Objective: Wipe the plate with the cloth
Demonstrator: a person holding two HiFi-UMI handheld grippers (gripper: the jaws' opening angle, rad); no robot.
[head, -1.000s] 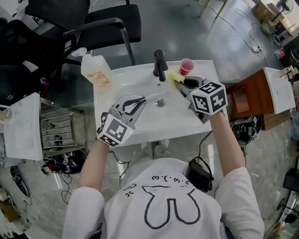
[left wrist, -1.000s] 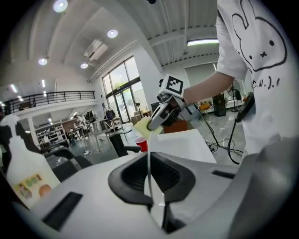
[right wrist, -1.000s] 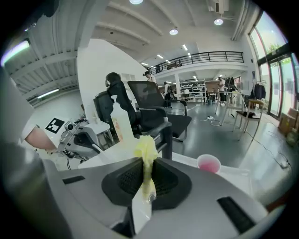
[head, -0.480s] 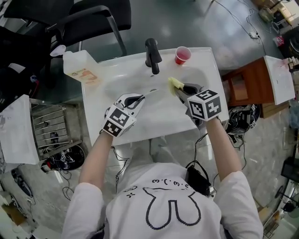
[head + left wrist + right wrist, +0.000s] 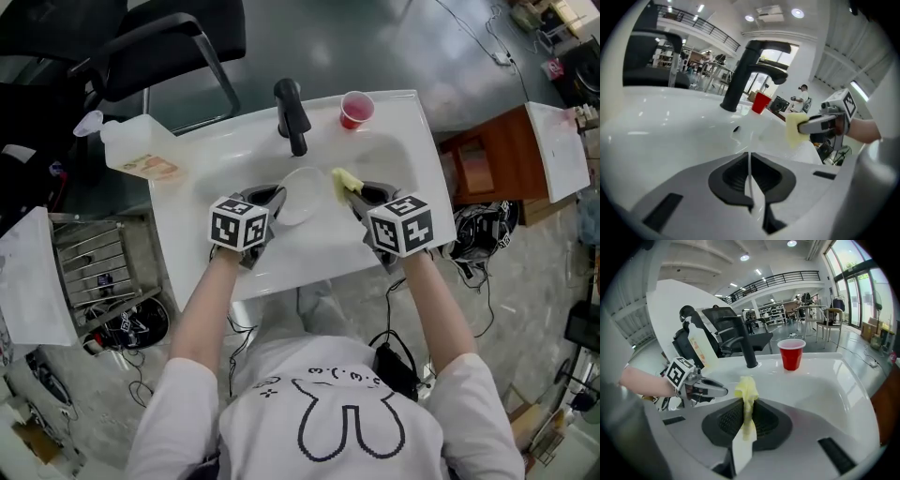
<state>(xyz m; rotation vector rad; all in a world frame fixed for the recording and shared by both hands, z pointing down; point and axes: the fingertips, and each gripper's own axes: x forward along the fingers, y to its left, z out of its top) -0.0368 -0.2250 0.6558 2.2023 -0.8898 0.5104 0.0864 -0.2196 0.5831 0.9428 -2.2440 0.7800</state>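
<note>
Jaws of the left gripper (image 5: 276, 195) pinch the plate (image 5: 302, 197) by its rim, seemingly to steady it. Those of the right gripper (image 5: 352, 190) clamp the cloth (image 5: 340, 178), ready to wipe

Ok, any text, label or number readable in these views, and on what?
No words or numbers are readable.
Jug label: print too blurred to read.
Cubes on left gripper and right gripper: square marker patterns, no letters.
Shirt: drawn outline and small marks, no words.

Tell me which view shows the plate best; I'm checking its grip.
Head view: the plate shows as a whole disc, rim in the left gripper. Left gripper view shows only its thin edge between closed jaws. Right gripper view: cannot make it out.
</note>
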